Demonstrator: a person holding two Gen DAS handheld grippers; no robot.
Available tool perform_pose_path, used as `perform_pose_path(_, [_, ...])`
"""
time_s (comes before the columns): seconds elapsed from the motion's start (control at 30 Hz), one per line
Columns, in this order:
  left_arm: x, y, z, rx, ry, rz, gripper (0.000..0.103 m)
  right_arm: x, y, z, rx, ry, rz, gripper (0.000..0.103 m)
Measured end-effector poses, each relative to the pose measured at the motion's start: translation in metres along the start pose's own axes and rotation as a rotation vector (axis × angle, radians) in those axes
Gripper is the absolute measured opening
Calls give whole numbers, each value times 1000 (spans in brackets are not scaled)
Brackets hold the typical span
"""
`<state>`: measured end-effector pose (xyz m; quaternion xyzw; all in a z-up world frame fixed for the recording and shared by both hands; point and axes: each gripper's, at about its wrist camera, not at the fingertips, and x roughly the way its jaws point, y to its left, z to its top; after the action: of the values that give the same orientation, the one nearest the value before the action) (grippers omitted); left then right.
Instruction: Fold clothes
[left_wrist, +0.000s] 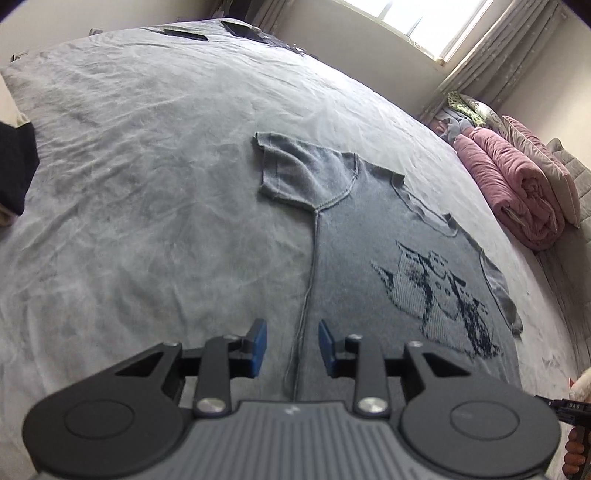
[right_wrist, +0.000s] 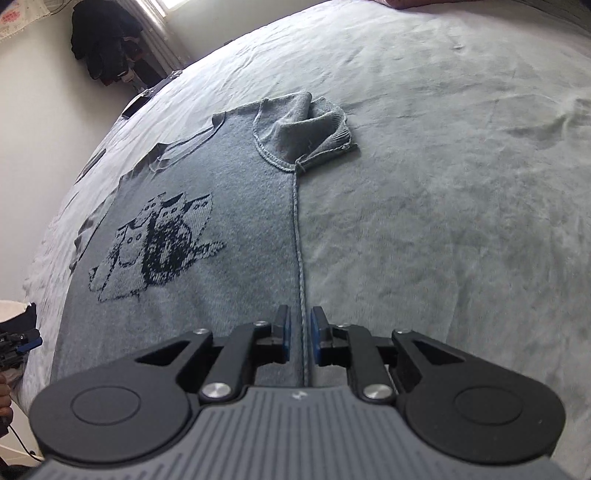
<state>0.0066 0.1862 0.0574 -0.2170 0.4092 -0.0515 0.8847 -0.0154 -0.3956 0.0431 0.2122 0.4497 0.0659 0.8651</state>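
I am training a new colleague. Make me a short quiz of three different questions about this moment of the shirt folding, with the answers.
1. True or false: the T-shirt lies spread flat on the bed, print side up.
2. Multiple choice: in the right wrist view, the shirt's right-hand sleeve is A) lying flat, B) bunched up, C) held by a gripper.
3. Short answer: what runs between the fingers of the left gripper and of the right gripper?

Key
1. True; the printed picture faces up.
2. B.
3. A side seam of the shirt; both grippers are open and hold nothing.
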Motion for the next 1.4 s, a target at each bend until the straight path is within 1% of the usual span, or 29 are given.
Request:
perform_pose_path(0.07, [13,2,10,-31,-5,-22,32,8,-6,8,34,2,6,32])
perform_pose_path(0.1, [19,3,14,-45,-4,-32,32,13,-10,12,52,0,12,33])
perform_pose_path(0.23, [40,-1,25,-46,-2,-29,32,24,-13,16,72,-3,35,33])
perform_pose_path(0.43, [65,-5,41,-64,0,-32,32,35,-11,26,50,-10,43,33])
perform_pose_path(0.7, [88,-14,49,-46,7,-32,32,47,-12,42,43,-19,57,33])
perform_pose_path(0.83, [96,-14,54,-53,0,-32,32,54,-12,51,40,-26,66,33])
perform_pose_path(1.03, [110,-10,67,-98,-5,-41,34,66,-17,67,68,-69,79,33])
perform_pose_path(1.2, [122,-13,75,-112,-9,-49,35,80,-21,80,111,-115,77,33])
perform_pose_path(1.27, [125,-13,77,-107,-10,-45,33,84,-22,85,120,-136,76,33])
perform_pose_path(1.3, [127,-14,78,-103,-10,-40,26,87,-22,87,125,-146,76,32])
perform_pose_path(1.33, [128,-14,79,-99,-10,-32,14,90,-23,88,130,-155,71,29])
perform_pose_path(1.37, [130,-13,80,-94,-10,-26,11,92,-24,89,135,-163,65,22])
perform_pose_path(1.4, [132,-13,80,-89,-11,-22,8,94,-25,89,141,-174,58,19])
